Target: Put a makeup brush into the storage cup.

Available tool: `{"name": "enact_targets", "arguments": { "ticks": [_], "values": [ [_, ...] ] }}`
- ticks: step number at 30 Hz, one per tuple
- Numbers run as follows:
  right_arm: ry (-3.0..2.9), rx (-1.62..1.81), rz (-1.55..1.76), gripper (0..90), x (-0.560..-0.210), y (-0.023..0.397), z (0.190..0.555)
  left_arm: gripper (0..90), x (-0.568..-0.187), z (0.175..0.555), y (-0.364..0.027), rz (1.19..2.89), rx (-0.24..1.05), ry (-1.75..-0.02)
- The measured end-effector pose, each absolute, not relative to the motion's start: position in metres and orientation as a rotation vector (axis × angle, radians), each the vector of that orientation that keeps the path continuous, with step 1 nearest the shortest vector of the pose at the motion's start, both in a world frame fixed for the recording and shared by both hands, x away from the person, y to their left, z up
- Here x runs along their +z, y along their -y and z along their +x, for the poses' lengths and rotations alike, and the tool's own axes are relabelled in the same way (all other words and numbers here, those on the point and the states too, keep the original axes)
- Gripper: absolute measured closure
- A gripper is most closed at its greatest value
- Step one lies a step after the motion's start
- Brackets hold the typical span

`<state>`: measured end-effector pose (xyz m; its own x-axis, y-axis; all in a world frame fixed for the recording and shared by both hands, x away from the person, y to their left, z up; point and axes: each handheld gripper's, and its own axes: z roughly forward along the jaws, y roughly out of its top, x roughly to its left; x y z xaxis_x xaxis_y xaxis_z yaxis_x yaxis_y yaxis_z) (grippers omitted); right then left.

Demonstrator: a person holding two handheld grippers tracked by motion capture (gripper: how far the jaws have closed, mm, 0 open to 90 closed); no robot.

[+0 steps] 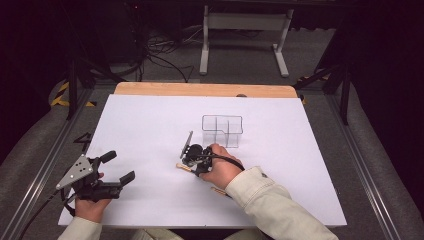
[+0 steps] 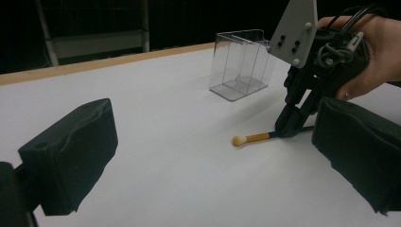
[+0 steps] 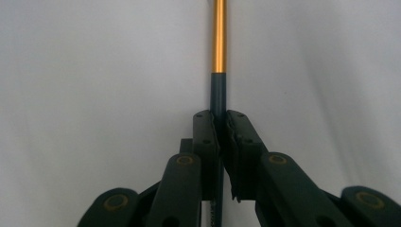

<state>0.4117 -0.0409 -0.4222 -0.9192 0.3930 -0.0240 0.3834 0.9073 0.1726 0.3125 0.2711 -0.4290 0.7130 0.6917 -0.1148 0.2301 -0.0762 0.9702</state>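
White table [image 1: 150,125] is bare apart from the clear divided organizer [image 1: 222,131] just beyond the right gripper [image 1: 189,162]. Left gripper [image 1: 120,170] idles wide open, well off to the side. Right gripper is clamped on the dark handle of the makeup brush [image 2: 253,138], which lies flat on the table. Risk: thin round handle, so it could roll or pivot between the pads on lift, then clip the organizer rim.

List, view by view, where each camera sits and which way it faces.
High view: above the person's side, looking forward and down on the table; both forearms, left tool.
Left gripper view: low on the left tool, looking across at the clear organizer; its own open jaws.
Right gripper view: on the right tool, looking along the brush.
Shared: brush.
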Motion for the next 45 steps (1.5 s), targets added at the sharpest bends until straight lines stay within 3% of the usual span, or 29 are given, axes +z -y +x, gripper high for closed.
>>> {"name": "enact_targets", "arguments": {
  "ticks": [24, 45],
  "values": [
    [-2.870, 0.690, 0.557, 83.6, -0.362, 0.068, 0.405, 1.8, -0.429, 0.313, -0.271, 1.651, 0.448, -0.758],
    [-2.617, 1.236, 0.506, 83.6, -0.335, 0.116, 0.402, 1.8, -0.430, 0.313, -0.270, 1.652, 0.450, -0.758]
  ]
}}
